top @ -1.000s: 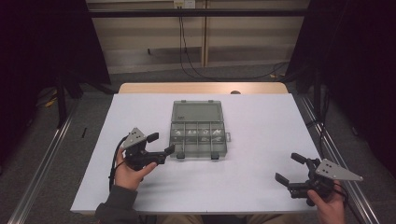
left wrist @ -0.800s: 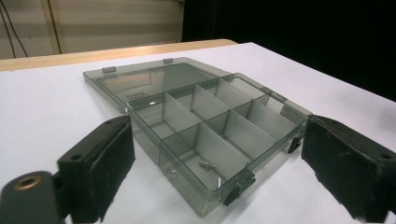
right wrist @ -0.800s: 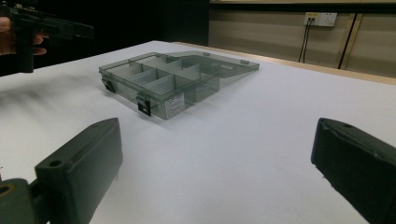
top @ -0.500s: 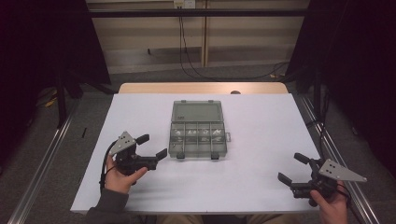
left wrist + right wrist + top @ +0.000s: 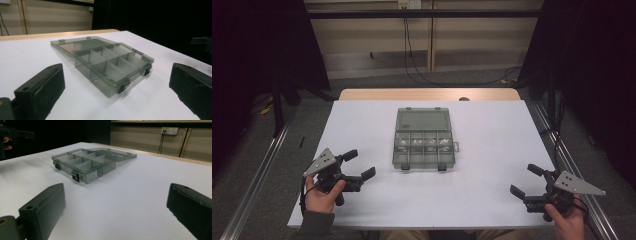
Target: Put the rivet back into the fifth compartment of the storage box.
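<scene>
A smoky clear plastic organiser box lies open in the middle of the white table, its lid folded flat toward the far side. Its tray is split into several compartments with small pale bits in them, and two dark latches sit on its near edge. A white label is on one side wall. My left gripper rests open near the table's front left, pointed at the box, nothing between its jaws. My right gripper is open at the front right, also empty.
The white table top ends in a wooden strip at the far side. Metal rails run along both sides on the floor. Cables hang down the back wall. Dark curtains flank the table.
My left gripper has drawn back from the box toward the front left corner of the table. My right gripper has shifted slightly back and to the right.
</scene>
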A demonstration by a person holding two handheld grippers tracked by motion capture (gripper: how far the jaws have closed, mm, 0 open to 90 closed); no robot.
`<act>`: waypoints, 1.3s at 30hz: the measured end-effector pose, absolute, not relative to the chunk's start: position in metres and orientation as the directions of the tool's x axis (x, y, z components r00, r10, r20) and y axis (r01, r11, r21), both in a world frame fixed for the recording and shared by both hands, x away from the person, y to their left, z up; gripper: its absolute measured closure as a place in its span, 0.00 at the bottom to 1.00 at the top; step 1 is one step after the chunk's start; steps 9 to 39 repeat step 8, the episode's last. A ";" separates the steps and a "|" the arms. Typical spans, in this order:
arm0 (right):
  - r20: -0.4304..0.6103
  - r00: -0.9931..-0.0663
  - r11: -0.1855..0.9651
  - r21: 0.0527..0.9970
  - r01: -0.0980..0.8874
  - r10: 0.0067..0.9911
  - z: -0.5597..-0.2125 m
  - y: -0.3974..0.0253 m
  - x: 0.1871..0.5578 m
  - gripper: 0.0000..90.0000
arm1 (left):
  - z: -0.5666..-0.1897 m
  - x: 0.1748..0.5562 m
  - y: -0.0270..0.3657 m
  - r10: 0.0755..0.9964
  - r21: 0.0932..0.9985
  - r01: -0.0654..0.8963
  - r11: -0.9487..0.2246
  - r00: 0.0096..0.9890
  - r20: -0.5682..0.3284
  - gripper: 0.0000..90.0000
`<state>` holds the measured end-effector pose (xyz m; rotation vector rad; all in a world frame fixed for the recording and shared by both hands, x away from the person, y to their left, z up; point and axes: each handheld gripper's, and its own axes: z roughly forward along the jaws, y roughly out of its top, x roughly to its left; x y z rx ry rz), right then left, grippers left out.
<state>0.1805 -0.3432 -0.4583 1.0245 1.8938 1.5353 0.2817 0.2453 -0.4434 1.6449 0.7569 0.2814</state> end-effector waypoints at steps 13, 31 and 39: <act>0.083 -0.596 0.083 0.966 0.245 0.799 -0.458 -0.342 0.181 0.02 | -0.445 0.280 0.255 0.628 0.948 0.311 -0.061 0.750 -0.206 0.00; 0.083 -0.596 0.083 0.966 0.245 0.799 -0.458 -0.342 0.181 0.02 | -0.445 0.280 0.255 0.628 0.948 0.311 -0.061 0.750 -0.206 0.00; 0.083 -0.596 0.083 0.966 0.245 0.799 -0.458 -0.342 0.181 0.02 | -0.445 0.280 0.255 0.628 0.948 0.311 -0.061 0.750 -0.206 0.00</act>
